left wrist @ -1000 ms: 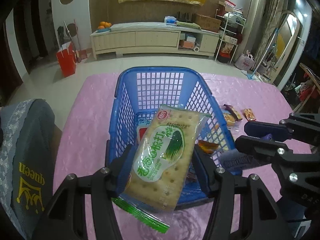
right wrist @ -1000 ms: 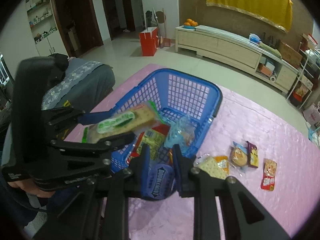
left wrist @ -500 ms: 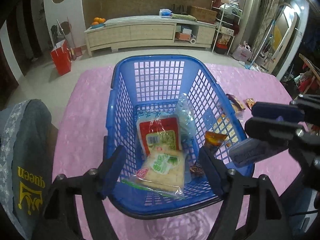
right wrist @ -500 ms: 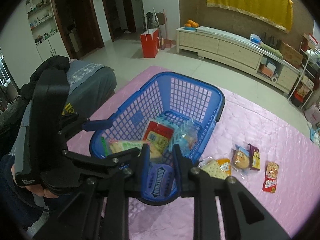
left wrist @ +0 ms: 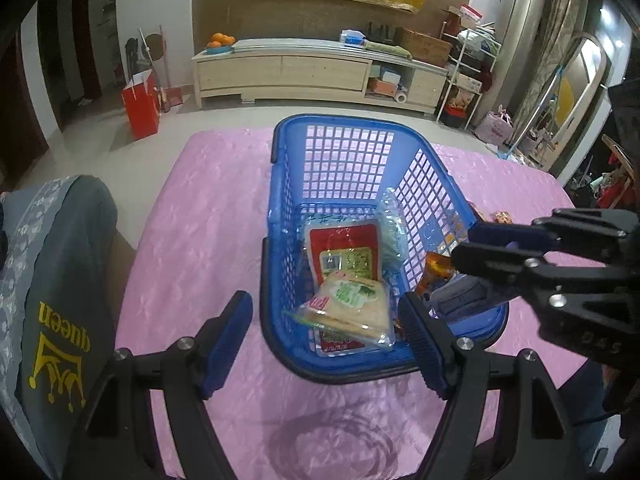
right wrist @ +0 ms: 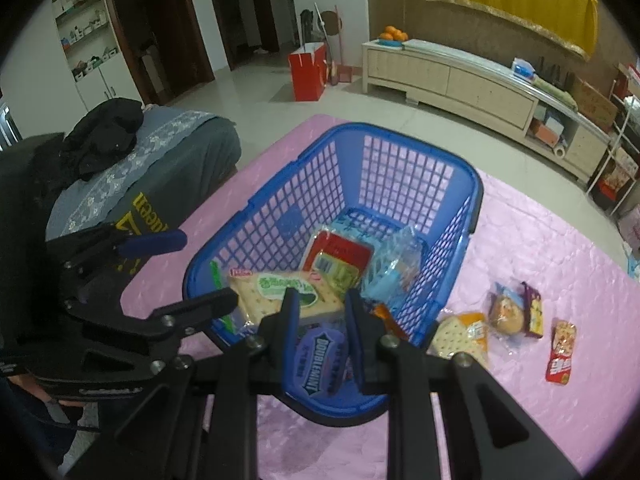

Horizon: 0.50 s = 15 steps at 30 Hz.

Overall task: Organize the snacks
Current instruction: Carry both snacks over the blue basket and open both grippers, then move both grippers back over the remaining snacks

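Note:
A blue plastic basket stands on the pink tablecloth. In it lie a green-label cracker pack, a red-label pack and a clear blue-tinted bag. My left gripper is open and empty, just before the basket's near rim. My right gripper is shut on a blue Doublemint gum pack, held over the basket's near right corner.
On the cloth right of the basket lie a cracker pack, a round cake in clear wrap, a purple bar and a red packet. A grey covered seat stands at the table's left edge.
My left gripper opened and dropped the green-label cracker pack into the basket, then drew back. My right gripper moved over the basket's near right corner with the gum pack.

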Available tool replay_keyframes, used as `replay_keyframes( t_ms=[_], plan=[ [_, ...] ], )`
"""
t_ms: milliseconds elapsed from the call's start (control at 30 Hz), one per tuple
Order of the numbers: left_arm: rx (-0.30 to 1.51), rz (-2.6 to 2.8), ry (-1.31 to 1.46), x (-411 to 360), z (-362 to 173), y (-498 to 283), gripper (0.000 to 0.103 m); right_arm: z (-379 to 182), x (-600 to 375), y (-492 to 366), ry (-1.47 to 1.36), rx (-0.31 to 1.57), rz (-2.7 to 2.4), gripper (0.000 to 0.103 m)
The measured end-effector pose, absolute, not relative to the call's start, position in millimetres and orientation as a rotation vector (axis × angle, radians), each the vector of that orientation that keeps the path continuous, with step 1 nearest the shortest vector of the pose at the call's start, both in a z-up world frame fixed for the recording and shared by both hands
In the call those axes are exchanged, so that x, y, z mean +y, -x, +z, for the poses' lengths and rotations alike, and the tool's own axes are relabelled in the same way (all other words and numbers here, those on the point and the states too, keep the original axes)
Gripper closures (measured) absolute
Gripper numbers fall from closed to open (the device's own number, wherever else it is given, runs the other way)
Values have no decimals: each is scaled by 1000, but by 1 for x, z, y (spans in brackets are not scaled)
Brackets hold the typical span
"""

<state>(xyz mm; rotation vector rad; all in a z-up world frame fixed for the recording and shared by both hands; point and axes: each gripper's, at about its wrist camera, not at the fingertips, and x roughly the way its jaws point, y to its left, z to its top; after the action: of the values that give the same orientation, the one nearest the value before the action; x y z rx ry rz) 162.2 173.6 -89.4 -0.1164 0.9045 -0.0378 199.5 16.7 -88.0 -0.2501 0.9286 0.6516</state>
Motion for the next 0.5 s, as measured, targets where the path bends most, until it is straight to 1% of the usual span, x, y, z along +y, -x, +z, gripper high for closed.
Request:
replay_keyframes(
  t_ms=[167, 233, 267, 300, 333, 367, 400, 433, 500],
  plan=[
    [896, -34, 121, 175, -91, -157, 29, -94, 17, -199, 244, 941, 650, 76],
    [885, -31, 117, 175, -89, -155, 29, -93, 16, -199, 246, 937, 644, 74],
    [882, -34, 116, 175, -87, -154, 29, -92, 14, -200, 241, 940, 645, 66],
    [880, -36, 115, 175, -86, -154, 29, -91, 12, -200, 238, 941, 646, 54],
    [876, -38, 111, 173, -85, -154, 29, -88, 8, -198, 234, 930, 647, 48],
    [873, -38, 107, 172, -84, -154, 29, -85, 5, -196, 231, 917, 645, 38],
    [869, -37, 100, 170, -83, -153, 28, -79, -2, -194, 224, 895, 640, 35],
    [865, -38, 95, 168, -81, -153, 25, -75, -7, -192, 222, 885, 630, 35],
    [855, -47, 96, 163, -77, -152, 23, -68, -20, -191, 213, 879, 617, 35]
  ],
)
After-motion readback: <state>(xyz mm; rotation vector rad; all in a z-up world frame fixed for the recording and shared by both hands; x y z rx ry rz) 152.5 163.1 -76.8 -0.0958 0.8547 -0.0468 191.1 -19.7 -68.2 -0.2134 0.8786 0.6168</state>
